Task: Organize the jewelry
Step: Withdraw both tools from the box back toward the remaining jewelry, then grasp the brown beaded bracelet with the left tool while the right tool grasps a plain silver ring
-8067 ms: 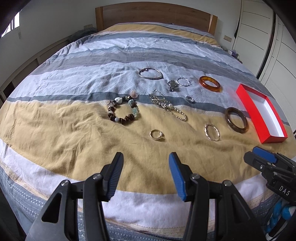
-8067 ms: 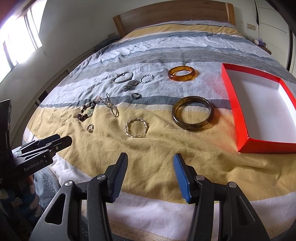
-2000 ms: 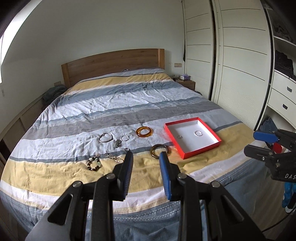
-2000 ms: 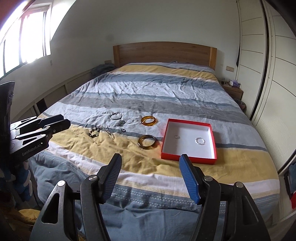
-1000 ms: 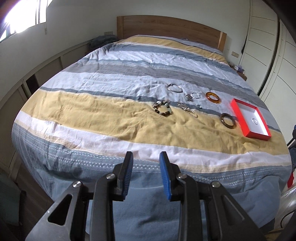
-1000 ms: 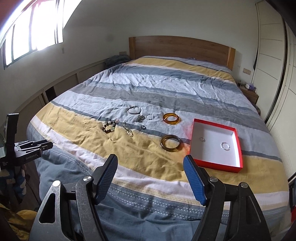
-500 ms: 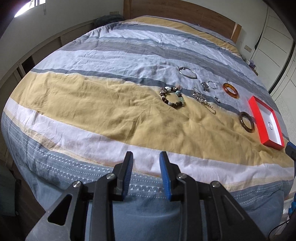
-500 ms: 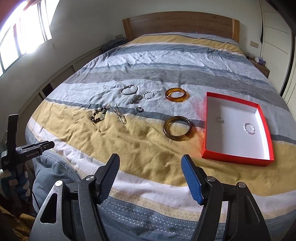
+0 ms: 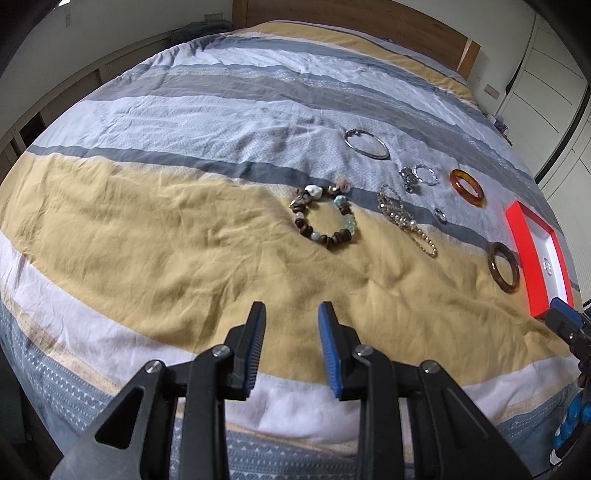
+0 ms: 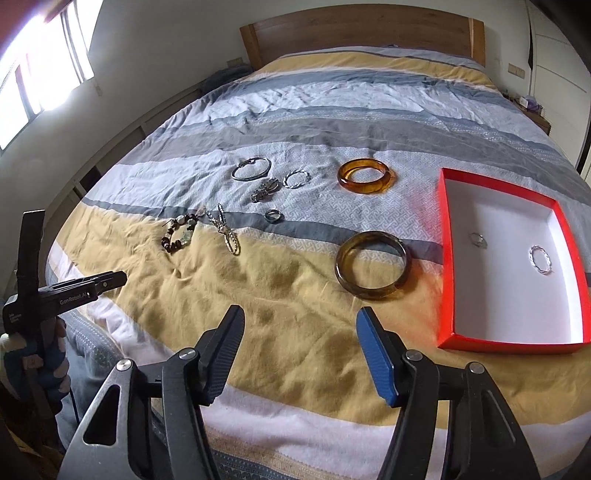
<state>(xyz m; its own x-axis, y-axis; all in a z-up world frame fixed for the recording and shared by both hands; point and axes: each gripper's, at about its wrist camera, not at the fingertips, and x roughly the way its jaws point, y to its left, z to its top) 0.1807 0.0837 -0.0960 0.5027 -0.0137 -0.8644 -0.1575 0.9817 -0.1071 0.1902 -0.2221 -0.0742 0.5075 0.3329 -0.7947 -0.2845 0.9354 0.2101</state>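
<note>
Jewelry lies on the striped bed: a dark brown bangle [image 10: 371, 270], an amber bangle [image 10: 365, 175], a beaded bracelet [image 9: 325, 219], a pearl chain [image 9: 406, 221], a thin silver bangle [image 9: 366, 148], a twisted silver ring [image 10: 296, 179], a brooch [image 10: 264, 191] and a small ring [image 10: 274, 215]. The red box [image 10: 447, 258] at the right holds a ring [image 10: 478, 240] and a twisted hoop [image 10: 540, 259]. My left gripper [image 9: 291, 328] is open and empty over the bed's near edge. My right gripper [image 10: 300, 339] is open wide and empty, just short of the dark bangle.
A wooden headboard [image 10: 362, 29] stands at the far end. White wardrobe doors [image 9: 546, 74] are at the right. A window [image 10: 40, 66] and low shelving run along the left wall. My left gripper also shows in the right wrist view [image 10: 85, 288].
Both grippers have moved in closer to the bed and the jewelry. The left jaws have opened a little. A ring and a twisted hoop, earlier on the bed, lie in the box.
</note>
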